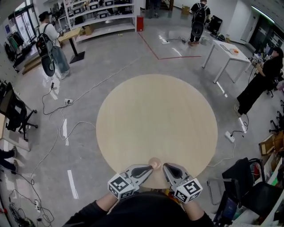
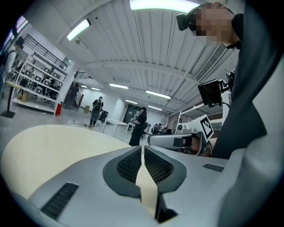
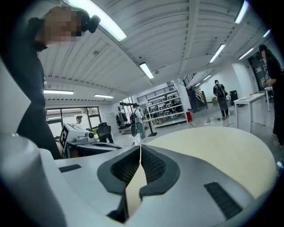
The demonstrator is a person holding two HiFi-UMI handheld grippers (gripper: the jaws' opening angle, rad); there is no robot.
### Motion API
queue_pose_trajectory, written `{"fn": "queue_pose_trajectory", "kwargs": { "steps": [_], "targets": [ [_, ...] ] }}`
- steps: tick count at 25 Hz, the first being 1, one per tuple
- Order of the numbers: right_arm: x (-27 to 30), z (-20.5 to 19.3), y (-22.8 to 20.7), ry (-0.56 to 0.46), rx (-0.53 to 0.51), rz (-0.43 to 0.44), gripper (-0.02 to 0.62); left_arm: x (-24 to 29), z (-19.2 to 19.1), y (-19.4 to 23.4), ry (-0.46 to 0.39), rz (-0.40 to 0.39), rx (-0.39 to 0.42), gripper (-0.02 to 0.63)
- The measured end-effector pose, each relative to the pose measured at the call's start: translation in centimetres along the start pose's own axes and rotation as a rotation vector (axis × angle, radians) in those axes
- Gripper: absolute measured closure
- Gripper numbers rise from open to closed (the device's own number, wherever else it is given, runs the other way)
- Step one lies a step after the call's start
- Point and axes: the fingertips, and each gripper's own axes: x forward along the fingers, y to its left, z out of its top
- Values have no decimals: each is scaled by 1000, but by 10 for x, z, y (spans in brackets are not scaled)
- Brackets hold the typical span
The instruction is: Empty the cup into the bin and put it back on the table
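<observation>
Cup point(image 1: 154, 163) is sitting upright at the near edge of the round table point(image 1: 155, 111), showing a round outline from above, i.e. long axis vertical, mouth up. L gripper point(image 1: 150, 168) is hanging just left of the cup and R gripper point(image 1: 165, 167) just right. Both are showing jaws closed w/ nothing between.

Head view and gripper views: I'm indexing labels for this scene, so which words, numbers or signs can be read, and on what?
No text can be read.
Marker cube on the left gripper: black-and-white squares, no letters.
Marker cube on the right gripper: likewise.
Shelf boxes: too small to make out any print.
</observation>
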Motion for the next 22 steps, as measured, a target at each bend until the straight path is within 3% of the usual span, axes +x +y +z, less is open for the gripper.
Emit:
{"fn": "queue_pose_trajectory", "kwargs": {
  "steps": [13, 22],
  "targets": [
    [-11, -8, 7, -1, -31, -73, 574, -19, -15, 3, -23, -1, -66, 571],
    [18, -12, 31, -1, -20, -94, 574, -50, -20, 27, -12, -13, -102, 571]
  ]
}}
